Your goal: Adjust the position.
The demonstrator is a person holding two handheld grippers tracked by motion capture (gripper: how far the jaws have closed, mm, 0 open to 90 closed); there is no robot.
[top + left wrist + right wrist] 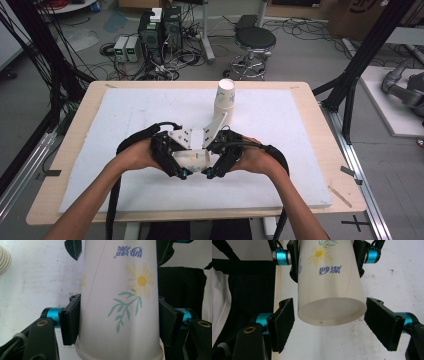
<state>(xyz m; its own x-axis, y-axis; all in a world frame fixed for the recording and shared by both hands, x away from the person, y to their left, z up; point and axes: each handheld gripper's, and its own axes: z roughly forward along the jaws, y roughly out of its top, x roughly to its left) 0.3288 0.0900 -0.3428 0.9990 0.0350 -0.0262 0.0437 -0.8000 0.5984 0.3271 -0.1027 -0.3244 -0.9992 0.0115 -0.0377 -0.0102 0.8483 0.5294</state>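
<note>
The left gripper (184, 172) clenches a flowered paper cup (120, 302) near the desk's (300, 90) front edge. The right gripper (329, 322) flanks its base end, pads not touching.

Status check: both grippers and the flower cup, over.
Left gripper clamped on the flower cup, held off the foam board. Right gripper straddles the cup's base, pads just clear. Cup stack stands behind, apart.
</note>
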